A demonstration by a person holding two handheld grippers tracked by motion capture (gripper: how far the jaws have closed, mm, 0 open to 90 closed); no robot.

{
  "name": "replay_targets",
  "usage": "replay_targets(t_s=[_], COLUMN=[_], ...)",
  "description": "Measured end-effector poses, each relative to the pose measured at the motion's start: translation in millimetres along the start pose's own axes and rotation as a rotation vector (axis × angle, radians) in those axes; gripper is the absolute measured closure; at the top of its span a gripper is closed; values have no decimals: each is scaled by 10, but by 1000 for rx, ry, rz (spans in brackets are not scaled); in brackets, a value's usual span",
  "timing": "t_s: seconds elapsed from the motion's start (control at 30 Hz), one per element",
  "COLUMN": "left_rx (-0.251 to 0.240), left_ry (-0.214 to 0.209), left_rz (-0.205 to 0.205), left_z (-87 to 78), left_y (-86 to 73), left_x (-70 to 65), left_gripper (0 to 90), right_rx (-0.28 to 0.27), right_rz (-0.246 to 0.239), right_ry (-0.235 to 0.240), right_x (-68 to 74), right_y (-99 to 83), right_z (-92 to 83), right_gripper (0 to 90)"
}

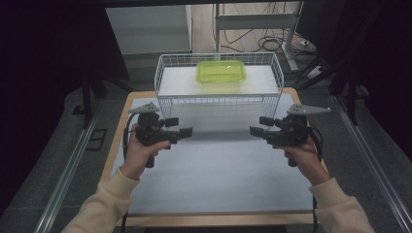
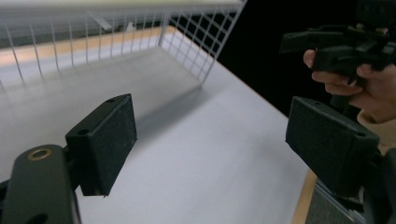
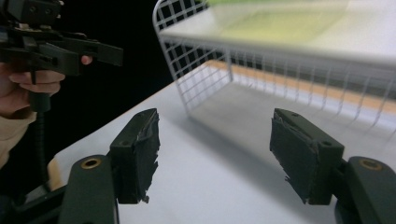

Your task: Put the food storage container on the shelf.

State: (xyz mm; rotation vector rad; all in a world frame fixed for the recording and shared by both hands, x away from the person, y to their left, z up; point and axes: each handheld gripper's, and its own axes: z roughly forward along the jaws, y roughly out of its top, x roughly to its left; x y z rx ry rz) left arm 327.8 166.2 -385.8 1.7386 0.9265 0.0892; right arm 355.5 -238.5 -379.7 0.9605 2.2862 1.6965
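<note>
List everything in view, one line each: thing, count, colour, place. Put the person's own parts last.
wire basket: one, white, at the far end of the table, raised on a white shelf.
tray: one, translucent lime green, inside the wire basket, near its middle.
table: one, white top with a wooden edge, bare in front of the basket.
cables: several, dark, on the floor beyond the table.
left gripper: one, black, above the table's left side, jaws apart, holding nothing.
right gripper: one, black, above the table's right side, jaws apart, holding nothing.
sleeves: two, cream, at the bottom edge.
</note>
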Motion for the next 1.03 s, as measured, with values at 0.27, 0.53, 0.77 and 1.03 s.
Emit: replay_targets(t_s=[0.27, 0.53, 0.77, 1.03], left_rx=[69, 153, 170, 153], left_ry=[26, 52, 51, 72], left_rz=[8, -39, -22, -25], left_z=[54, 232, 283, 274], left_y=[-636, -1038, -1064, -1097], left_x=[-19, 86, 76, 100], left_gripper=[161, 170, 171, 179], right_rx=[71, 129, 100, 88], right_rz=[32, 42, 20, -6], right_ry=[23, 8, -4, -54], right_x=[34, 11, 43, 30], right_y=[-630, -1031, -1012, -1068], right_z=[9, 70, 75, 16], right_gripper=[328, 326, 330, 290])
